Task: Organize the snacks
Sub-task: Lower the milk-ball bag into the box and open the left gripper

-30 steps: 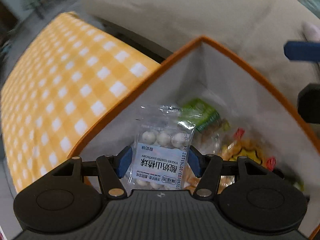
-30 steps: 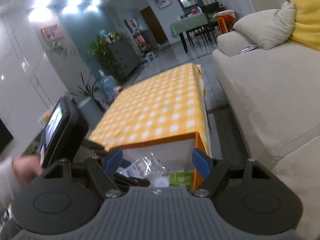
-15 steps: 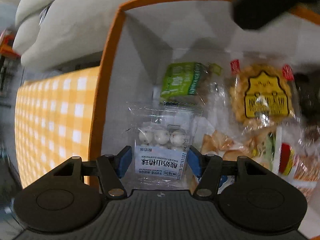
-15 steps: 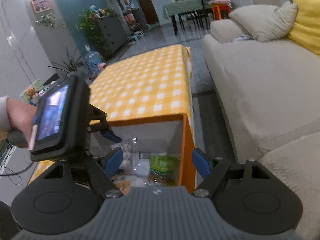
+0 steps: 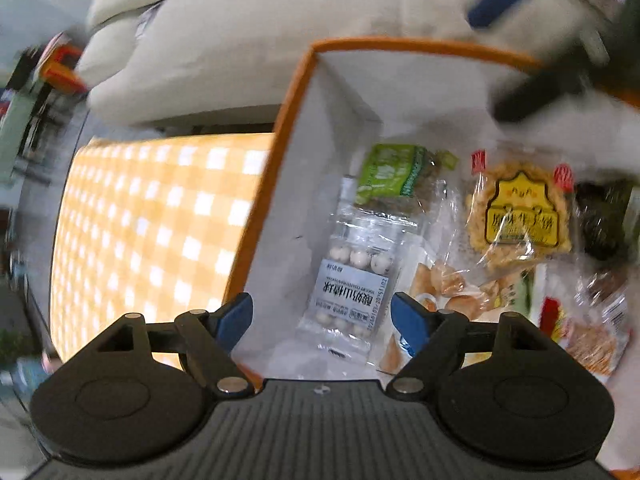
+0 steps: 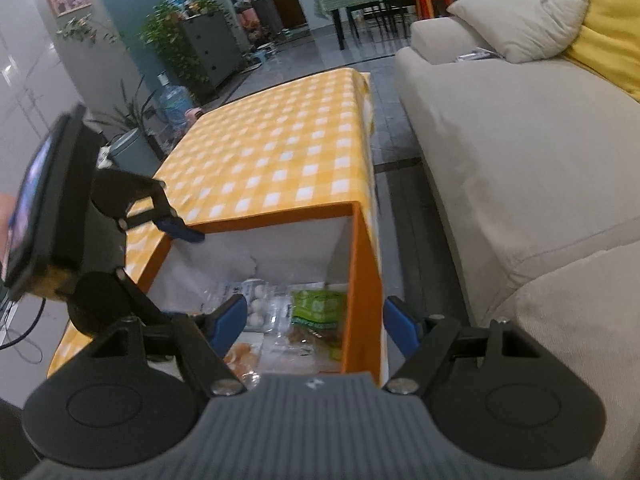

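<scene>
An orange-rimmed storage box [image 5: 296, 92] with white walls stands on the checked table and holds several snack packs. A clear pack of white yogurt-coated balls [image 5: 352, 280] lies on the box floor by the left wall. My left gripper [image 5: 322, 320] is open above it, touching nothing. Beside it lie a green pack [image 5: 394, 170] and a yellow-labelled pack [image 5: 520, 216]. My right gripper [image 6: 312, 324] is open and empty over the box's near right corner [image 6: 362, 280]; the white-ball pack [image 6: 256, 300] and green pack [image 6: 318, 308] show between its fingers.
The yellow-and-white checked tablecloth [image 6: 280, 148] stretches away beyond the box. A beige sofa [image 6: 520, 140] with cushions runs along the right, with a narrow floor gap between it and the table. The left gripper's body and its screen [image 6: 44, 208] are at the box's left edge.
My left gripper has opened and let go of the white-ball pack, which now lies in the box. The left gripper has pulled back; the right gripper has moved closer over the box.
</scene>
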The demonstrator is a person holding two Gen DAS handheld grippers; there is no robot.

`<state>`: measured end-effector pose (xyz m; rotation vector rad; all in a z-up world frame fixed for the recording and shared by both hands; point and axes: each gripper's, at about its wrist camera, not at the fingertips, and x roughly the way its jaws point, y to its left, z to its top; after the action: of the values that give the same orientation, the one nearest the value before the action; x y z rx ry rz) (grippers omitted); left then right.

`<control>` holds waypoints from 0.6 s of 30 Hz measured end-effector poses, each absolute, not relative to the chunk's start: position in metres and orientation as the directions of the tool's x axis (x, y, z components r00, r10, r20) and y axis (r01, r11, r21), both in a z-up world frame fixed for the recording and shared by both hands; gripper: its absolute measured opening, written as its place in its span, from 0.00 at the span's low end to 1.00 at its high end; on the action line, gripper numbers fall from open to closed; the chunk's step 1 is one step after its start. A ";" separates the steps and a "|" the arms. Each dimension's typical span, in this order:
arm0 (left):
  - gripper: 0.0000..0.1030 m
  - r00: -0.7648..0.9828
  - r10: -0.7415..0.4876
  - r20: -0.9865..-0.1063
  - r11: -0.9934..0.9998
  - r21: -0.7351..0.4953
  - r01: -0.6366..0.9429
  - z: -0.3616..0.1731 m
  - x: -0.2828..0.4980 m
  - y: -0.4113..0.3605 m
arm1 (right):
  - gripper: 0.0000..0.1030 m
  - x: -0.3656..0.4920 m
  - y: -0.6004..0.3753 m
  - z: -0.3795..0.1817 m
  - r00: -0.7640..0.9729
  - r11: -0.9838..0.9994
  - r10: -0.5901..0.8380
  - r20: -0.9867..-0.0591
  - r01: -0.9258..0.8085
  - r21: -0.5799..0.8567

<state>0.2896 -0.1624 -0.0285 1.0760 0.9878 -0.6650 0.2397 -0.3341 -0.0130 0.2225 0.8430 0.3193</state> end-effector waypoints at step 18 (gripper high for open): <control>0.89 0.376 0.062 -0.924 0.573 0.342 0.745 0.031 0.205 -0.133 | 0.89 0.211 -0.295 0.003 0.560 0.946 0.307 -0.769 -0.264 0.186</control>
<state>0.2052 -0.1328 0.0313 0.8771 1.1167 -0.5172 0.2113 -0.2951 0.0029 0.0510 0.9164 0.3368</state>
